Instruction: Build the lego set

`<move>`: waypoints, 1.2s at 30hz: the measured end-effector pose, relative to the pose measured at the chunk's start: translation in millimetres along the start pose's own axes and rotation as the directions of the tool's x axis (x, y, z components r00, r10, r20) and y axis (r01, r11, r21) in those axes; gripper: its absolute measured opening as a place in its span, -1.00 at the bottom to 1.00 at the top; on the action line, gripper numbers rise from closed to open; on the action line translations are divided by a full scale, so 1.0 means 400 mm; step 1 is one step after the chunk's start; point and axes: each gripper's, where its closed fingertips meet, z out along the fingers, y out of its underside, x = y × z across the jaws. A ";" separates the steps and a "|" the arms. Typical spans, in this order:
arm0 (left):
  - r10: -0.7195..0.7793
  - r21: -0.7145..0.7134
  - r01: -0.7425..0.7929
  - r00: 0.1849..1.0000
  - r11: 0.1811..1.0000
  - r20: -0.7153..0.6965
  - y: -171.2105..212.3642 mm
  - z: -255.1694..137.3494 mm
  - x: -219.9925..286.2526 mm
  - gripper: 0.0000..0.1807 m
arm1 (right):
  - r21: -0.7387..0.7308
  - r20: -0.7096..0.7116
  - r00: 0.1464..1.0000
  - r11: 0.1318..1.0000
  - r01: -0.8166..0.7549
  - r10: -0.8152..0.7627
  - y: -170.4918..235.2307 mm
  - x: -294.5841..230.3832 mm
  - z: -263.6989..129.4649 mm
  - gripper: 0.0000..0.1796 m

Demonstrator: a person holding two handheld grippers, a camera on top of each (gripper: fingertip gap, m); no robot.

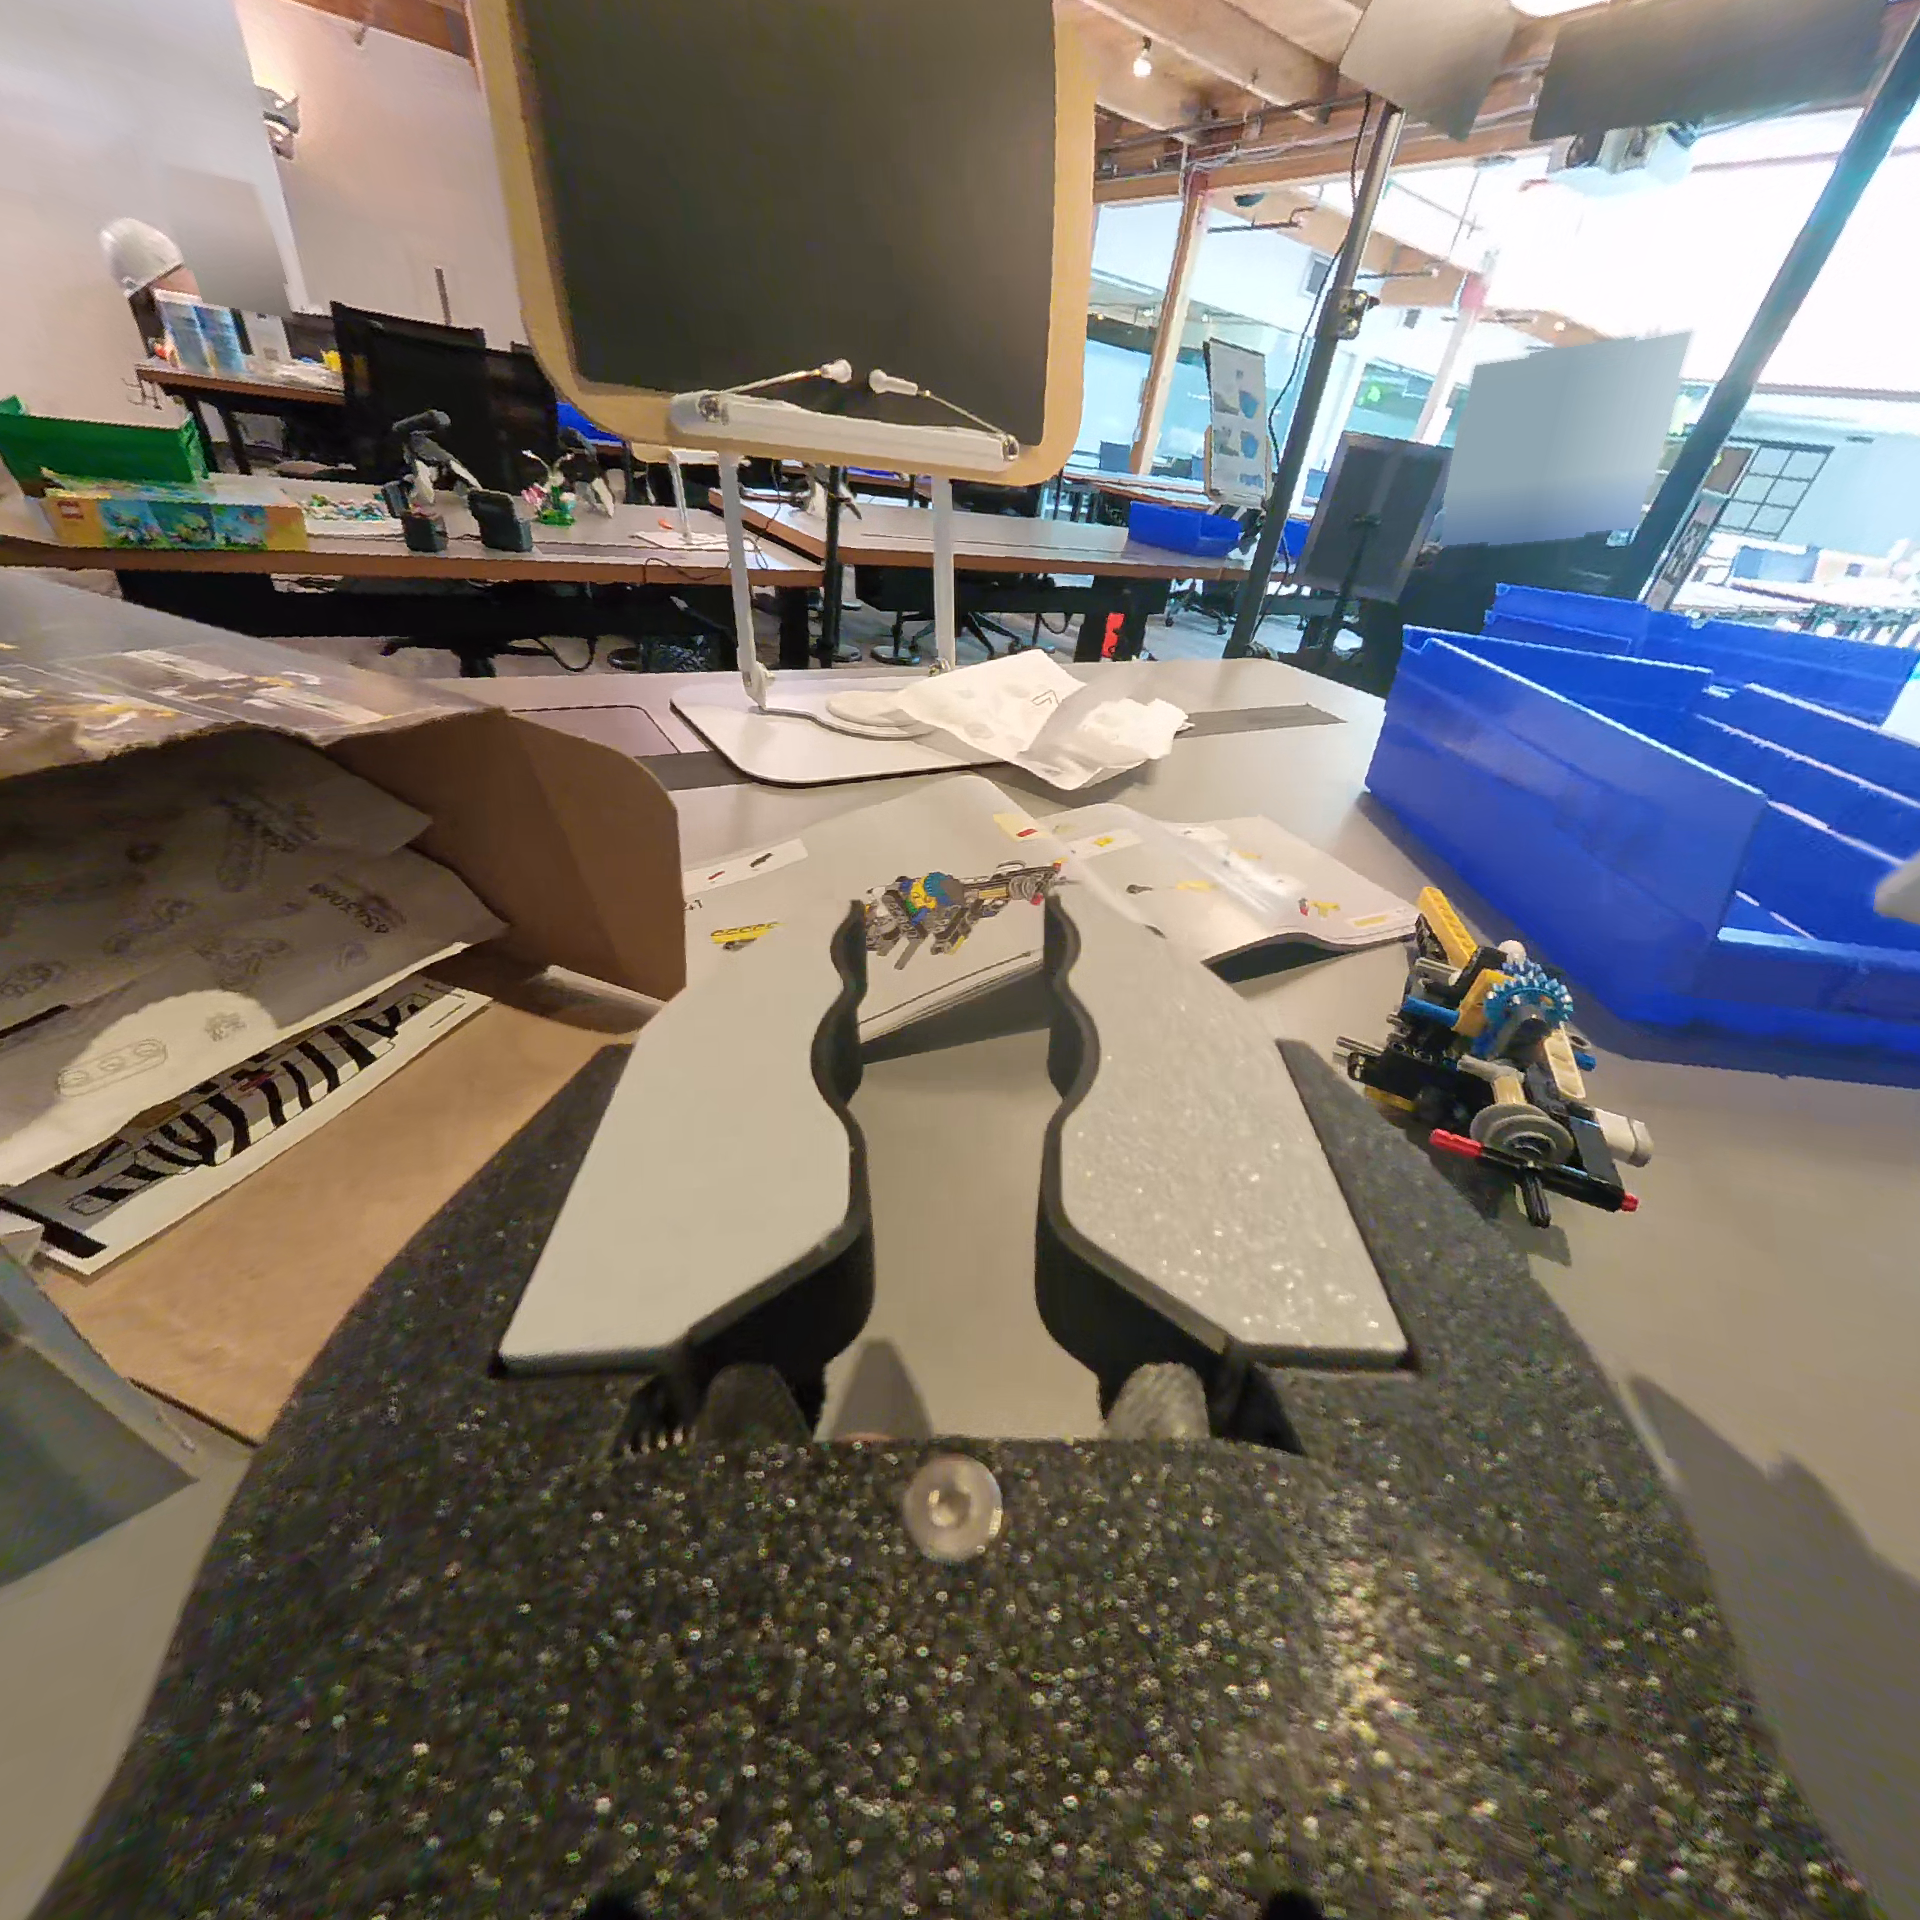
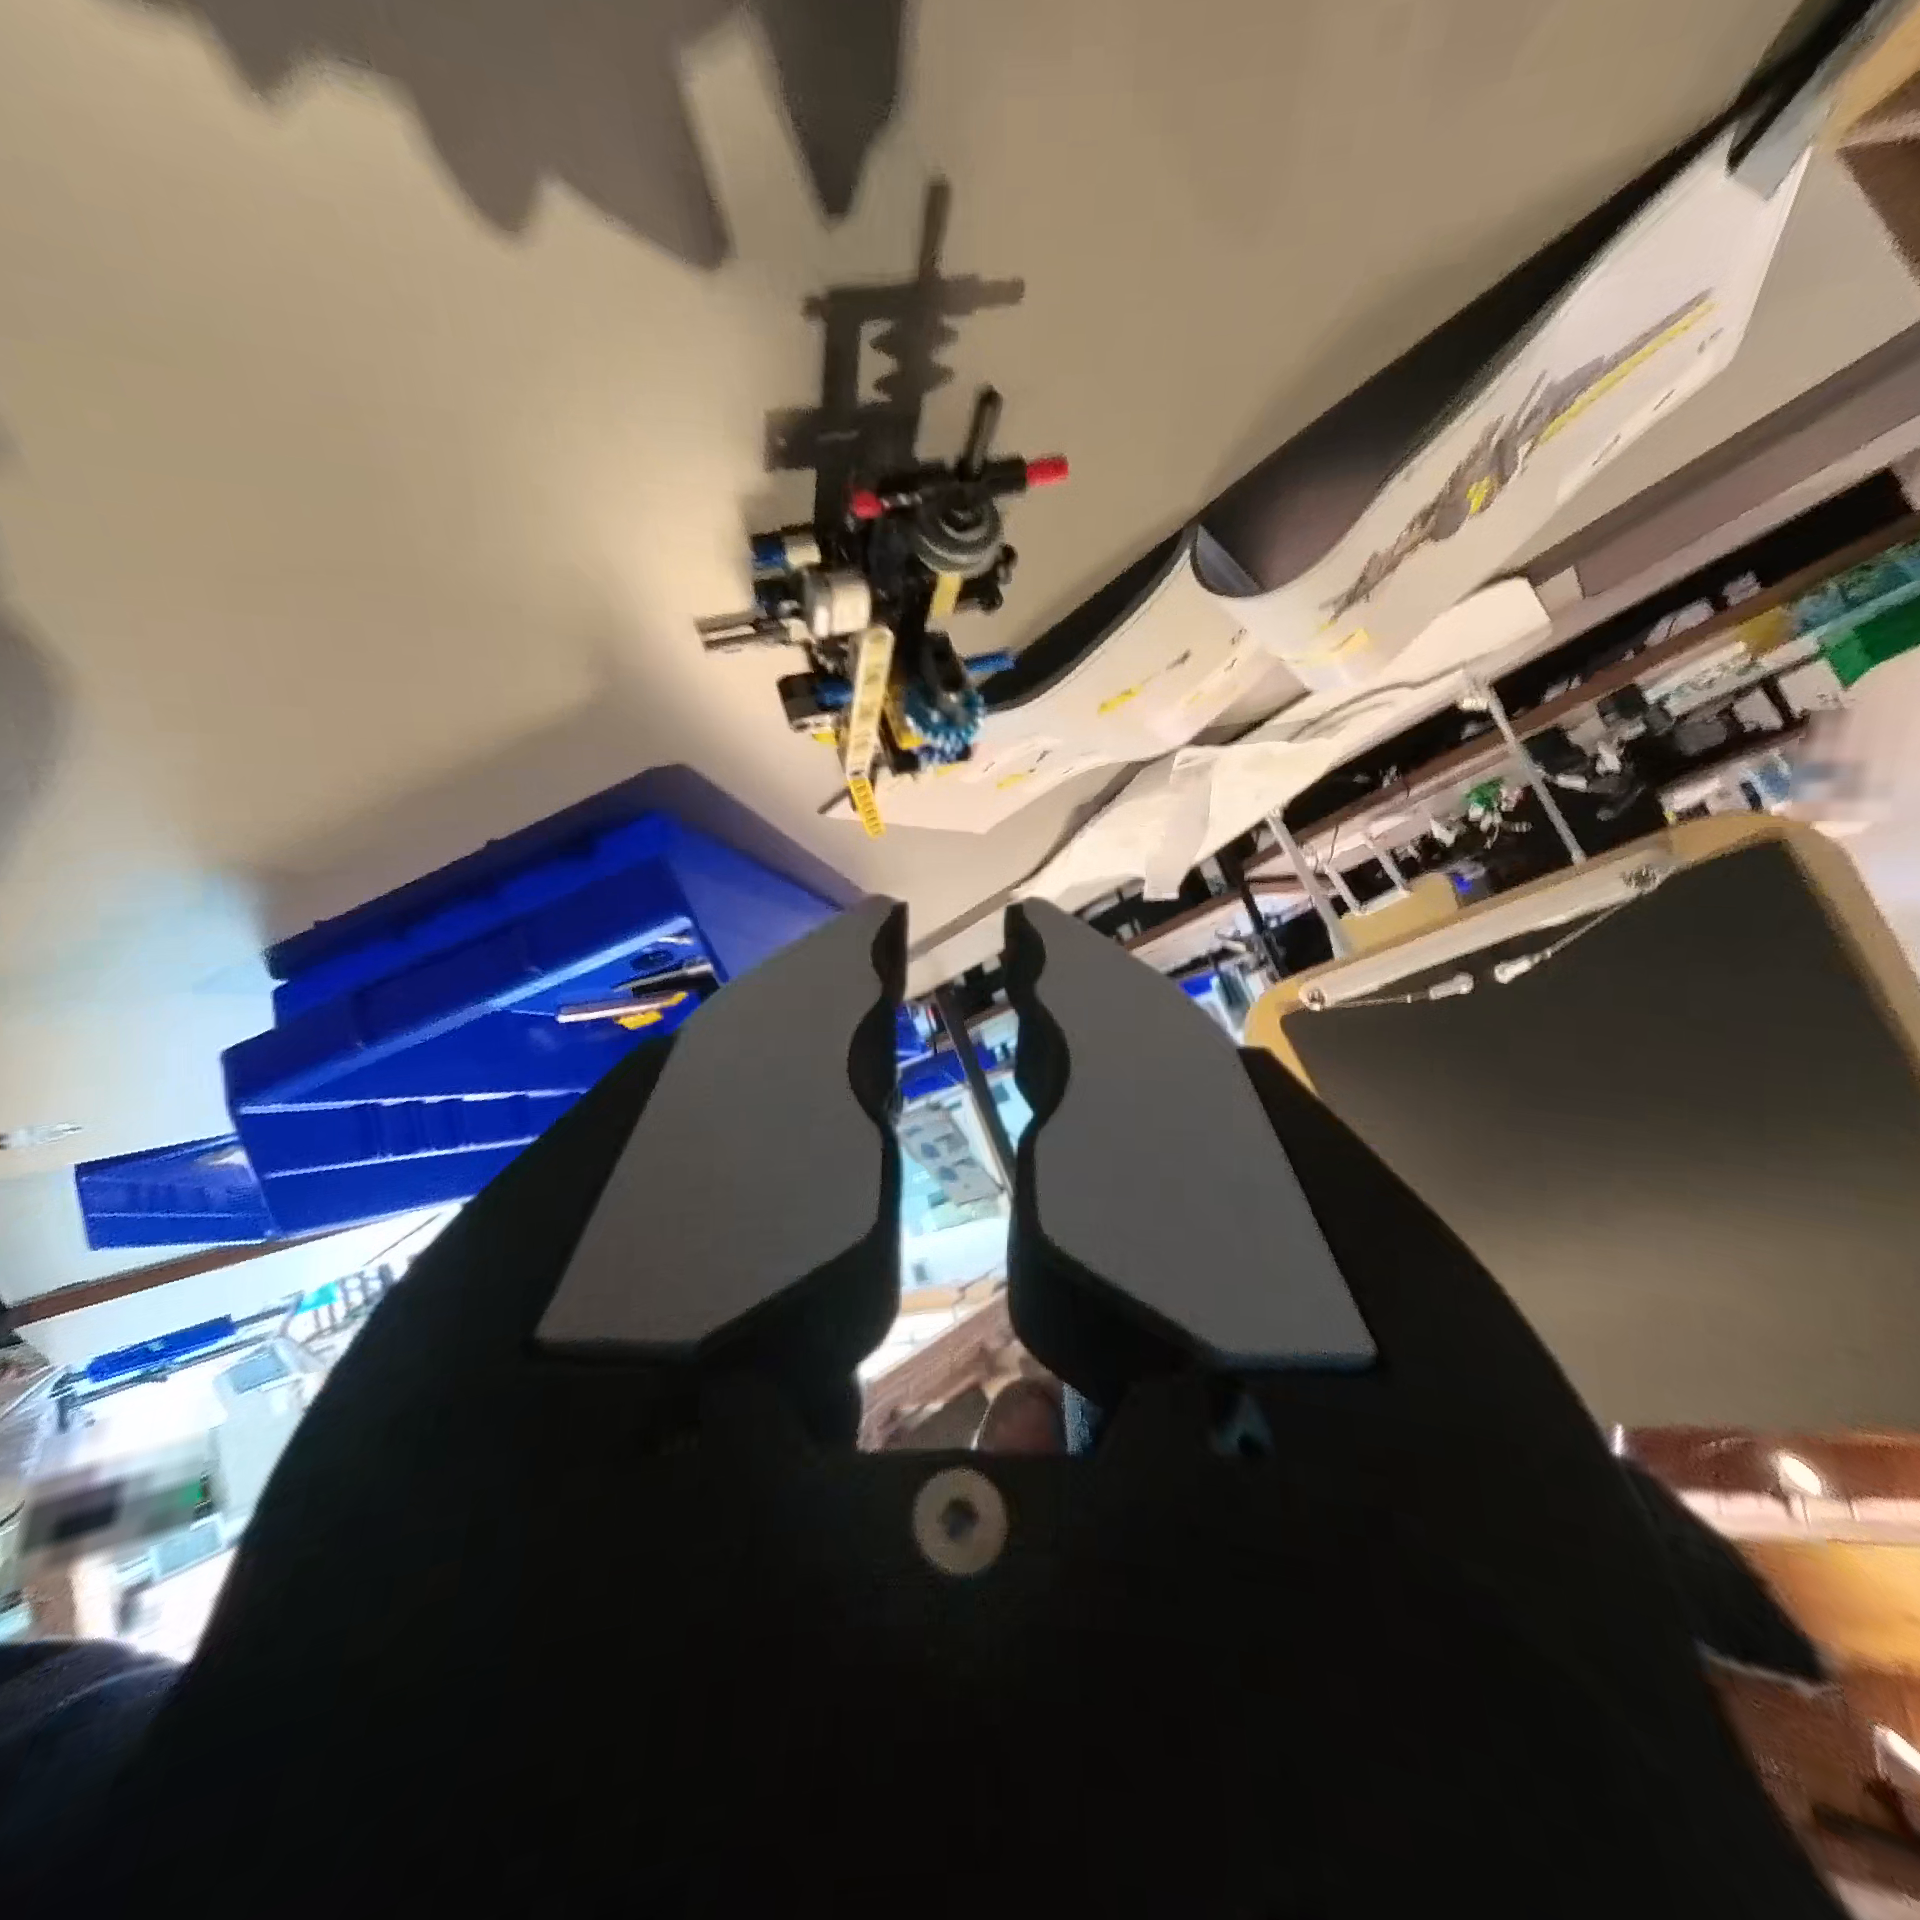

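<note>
Half-built Lego model lies right of the left tongs, untouched

The left tongs hover low over the grey table, jaws apart and empty, aimed at the open instruction booklet at 12 o'clock. The Lego model, a black, yellow and blue assembly with a blue gear, rests on the table at about 2 o'clock from them, its long axis running from 11 to 5 o'clock. The right tongs, also apart and empty, are rolled over and blurred; there the model sits at 12 o'clock, well apart. Blue bins stand beyond it. The left tongs look nearer, I judge
</note>
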 end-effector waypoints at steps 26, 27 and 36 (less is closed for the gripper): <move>0.060 -0.029 -0.065 0.986 0.997 -0.155 -0.014 0.124 0.091 -0.64 | 0.498 0.614 0.325 -0.032 -0.867 0.719 -0.026 -0.197 0.207 -0.71; 0.057 -0.045 -0.065 0.986 0.997 -0.156 0.002 0.128 0.090 -0.64 | 0.479 0.610 0.292 -0.049 -0.877 0.737 -0.018 -0.197 0.223 -0.70; -0.120 -0.049 0.113 0.974 0.992 -0.190 0.014 0.112 0.075 -0.64 | 0.386 0.657 0.165 -0.140 -0.912 0.736 -0.030 -0.170 0.304 -0.48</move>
